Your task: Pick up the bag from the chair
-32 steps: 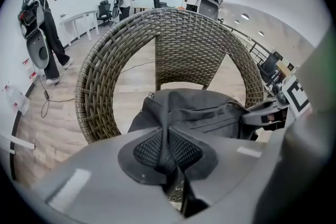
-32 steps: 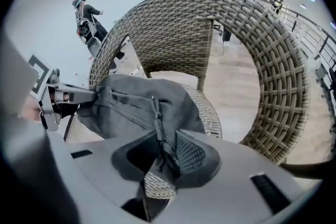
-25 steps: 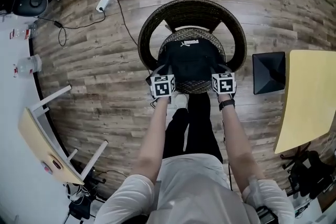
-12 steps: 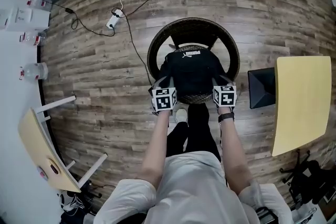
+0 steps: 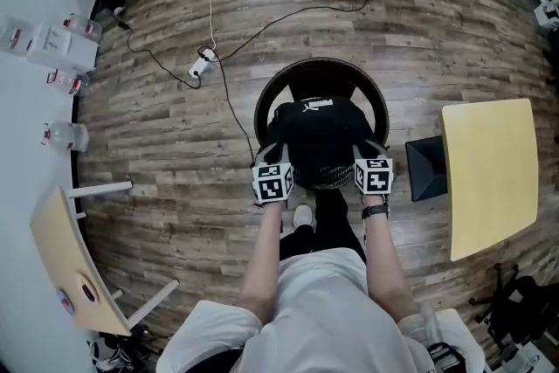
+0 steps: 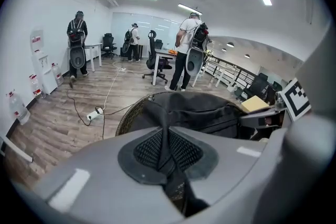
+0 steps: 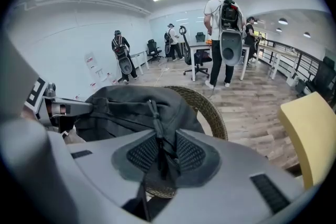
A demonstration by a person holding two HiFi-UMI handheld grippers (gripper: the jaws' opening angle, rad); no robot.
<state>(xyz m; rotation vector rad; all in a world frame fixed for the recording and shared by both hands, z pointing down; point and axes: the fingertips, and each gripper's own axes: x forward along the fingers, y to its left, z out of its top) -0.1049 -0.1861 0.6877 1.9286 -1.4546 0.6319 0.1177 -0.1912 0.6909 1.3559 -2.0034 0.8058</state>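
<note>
On seat of round dark wicker chair [image 5: 265, 105]: black fabric bag [image 5: 320, 135]. Left claw [image 6: 167, 150] clenched on fold of the bag's left side. Right claw [image 7: 159, 153] clenched likewise on its right side.

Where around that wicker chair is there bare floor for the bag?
Bare floor lies left of the chair under the bag, toward the white counter, and beyond it, past the yellow table. Crowded: the black box hugs the chair's right; a power strip lies up-left.
</note>
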